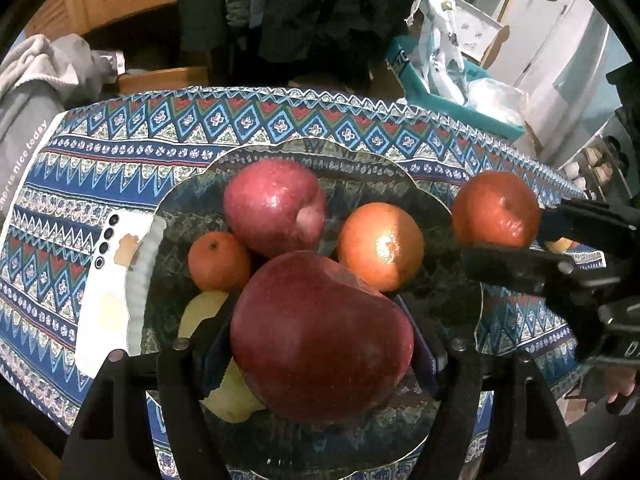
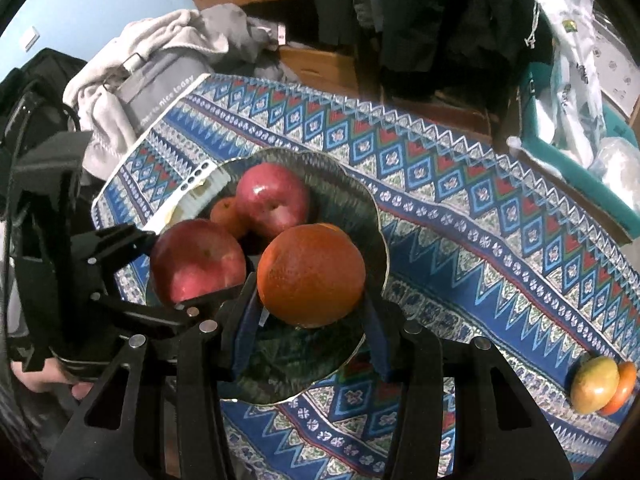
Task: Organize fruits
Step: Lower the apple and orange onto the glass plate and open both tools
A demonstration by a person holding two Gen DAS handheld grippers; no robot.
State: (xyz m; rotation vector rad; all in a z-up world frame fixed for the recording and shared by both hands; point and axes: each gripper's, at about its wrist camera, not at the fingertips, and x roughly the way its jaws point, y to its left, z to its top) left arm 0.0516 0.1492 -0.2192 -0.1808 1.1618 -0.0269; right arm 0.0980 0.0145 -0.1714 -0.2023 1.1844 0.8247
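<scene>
left gripper (image 1: pixel 320 344): clamped on a big red apple (image 1: pixel 320 336), pads pressed to both sides, held right over the near part of the bowl

right gripper (image 2: pixel 310 312): gripping an orange (image 2: pixel 311 274), fingers snug on both sides, hanging over the bowl's right rim

bowl (image 1: pixel 192 200): dark patterned glass dish with a wavy rim, sitting mid-table on the tablecloth (image 1: pixel 120 152)

in the bowl: another red apple (image 1: pixel 274 206) toward the back, a small mandarin (image 1: pixel 218 260) left of it, a bigger orange one (image 1: pixel 380 246) on the right, and something pale yellow (image 1: pixel 232 392) half hidden under the held apple, can't tell what

loose fruit: a yellow-red mango-looking thing (image 2: pixel 594 384) with an orange piece (image 2: pixel 622 386) touching it, way off at the table's right edge, well apart from the bowl

phone (image 1: pixel 108 280): white, lying flat just left of the bowl, partly tucked under its rim
</scene>
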